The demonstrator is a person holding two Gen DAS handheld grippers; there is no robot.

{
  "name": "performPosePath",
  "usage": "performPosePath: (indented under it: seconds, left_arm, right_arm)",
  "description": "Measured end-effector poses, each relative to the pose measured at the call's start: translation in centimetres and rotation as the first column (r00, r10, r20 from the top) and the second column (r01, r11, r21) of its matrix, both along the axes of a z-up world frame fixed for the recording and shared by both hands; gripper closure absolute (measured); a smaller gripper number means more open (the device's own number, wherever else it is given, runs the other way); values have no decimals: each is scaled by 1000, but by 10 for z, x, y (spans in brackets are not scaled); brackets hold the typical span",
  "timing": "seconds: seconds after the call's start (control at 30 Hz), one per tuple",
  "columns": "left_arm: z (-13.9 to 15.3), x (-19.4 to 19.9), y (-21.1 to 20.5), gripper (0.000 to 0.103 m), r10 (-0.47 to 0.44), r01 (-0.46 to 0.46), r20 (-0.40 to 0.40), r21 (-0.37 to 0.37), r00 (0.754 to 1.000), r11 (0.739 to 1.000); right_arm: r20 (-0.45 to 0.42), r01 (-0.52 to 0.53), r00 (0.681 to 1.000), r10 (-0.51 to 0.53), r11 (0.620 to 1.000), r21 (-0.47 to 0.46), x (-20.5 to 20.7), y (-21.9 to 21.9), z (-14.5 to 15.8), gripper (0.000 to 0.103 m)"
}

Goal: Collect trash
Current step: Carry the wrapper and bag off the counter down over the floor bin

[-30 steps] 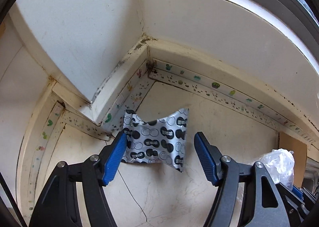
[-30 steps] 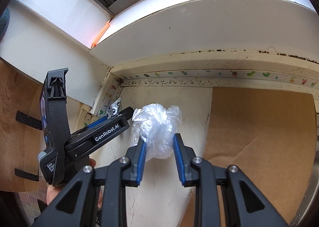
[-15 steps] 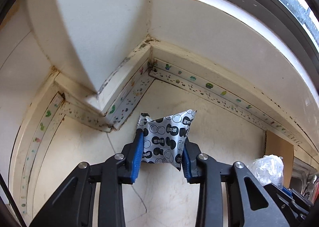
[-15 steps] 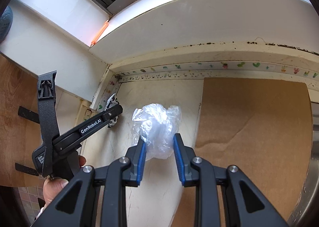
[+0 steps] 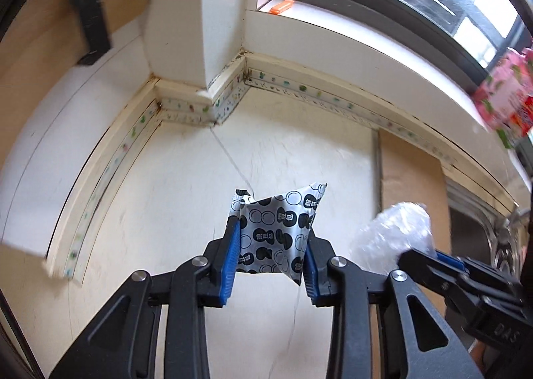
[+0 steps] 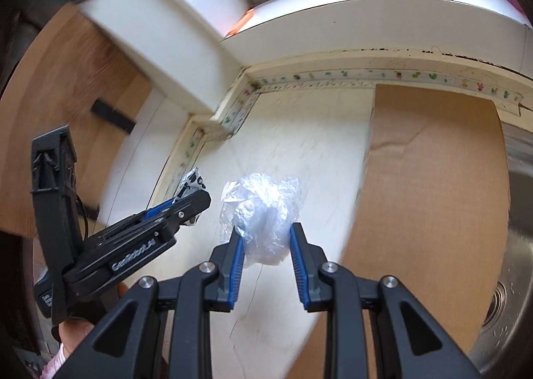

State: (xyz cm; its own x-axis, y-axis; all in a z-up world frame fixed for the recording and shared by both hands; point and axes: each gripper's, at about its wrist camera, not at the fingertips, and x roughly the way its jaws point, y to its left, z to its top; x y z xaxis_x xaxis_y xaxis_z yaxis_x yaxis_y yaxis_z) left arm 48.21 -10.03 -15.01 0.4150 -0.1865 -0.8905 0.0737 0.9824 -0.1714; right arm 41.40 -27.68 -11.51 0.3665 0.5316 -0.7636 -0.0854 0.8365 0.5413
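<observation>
**Inspector:** Start nearest the lens. What do the jaws hold?

**Assistant:** Lower centre of the left wrist view: the left gripper (image 5: 270, 259) has its blue pads closed about a third of the way onto the silver foil wrapper printed with black and white circles (image 5: 274, 235). The packet stands up out of the jaws, long axis across the gap, clear of the cream stone counter (image 5: 173, 212). In the right wrist view, the right gripper (image 6: 266, 255) is pinched narrowly on the crumpled ball of clear plastic film (image 6: 261, 212), which bulges above the fingertips.

**Inspector:** How do the two lie relative to each other?

**Assistant:** Side by side; the left unit sits to the left of frame in the right view, its wrapper slightly farther off.

**Inspector:** Beyond them?

**Assistant:** A brown cardboard sheet (image 6: 429, 179) on the counter at right, the edge of a steel sink (image 6: 513, 245) past it, then the windowsill.

**Inspector:** Judgement?

**Assistant:** Both pieces are secured. No bin is visible, so carry direction is undetermined.
</observation>
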Motion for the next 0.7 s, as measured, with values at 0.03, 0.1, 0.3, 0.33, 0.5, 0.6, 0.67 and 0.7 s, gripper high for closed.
performPosePath:
  seconds: [0.03, 0.1, 0.3, 0.33, 0.5, 0.6, 0.67, 0.7]
  left_arm:
    - [7, -15, 6, 72, -6, 6, 1, -9, 1000, 1000]
    - [27, -49, 24, 72, -19, 19, 7, -33, 1000, 999]
    - [69, -134, 54, 72, -60, 62, 28, -114, 998, 991]
    - [77, -149, 59, 72, -64, 67, 29, -128, 998, 989]
    - [112, -225, 85, 72, -90, 99, 63, -155, 994, 983]
    - [123, -267, 98, 72, -120, 131, 81, -156, 990, 979]
    - [126, -294, 107, 72, -136, 149, 88, -157, 987, 976]
    - [125, -308, 112, 72, -143, 156, 90, -160, 986, 975]
  right_arm:
    - [2, -10, 1000, 10, 1000, -3, -12, 3, 5, 76]
    - [8, -23, 1000, 23, 1000, -11, -33, 8, 16, 76]
    - [70, -34, 997, 37, 998, -43, -107, 26, 67, 76]
    - [82, -31, 996, 34, 998, -47, -121, 30, 76, 76]
    - [100, -24, 995, 29, 998, -51, -189, 51, 106, 76]
    - [118, -23, 993, 32, 997, -73, -231, 68, 118, 76]
    - [125, -15, 992, 25, 996, -83, -261, 79, 122, 76]
    - [125, -11, 992, 22, 996, -85, -273, 83, 123, 76]
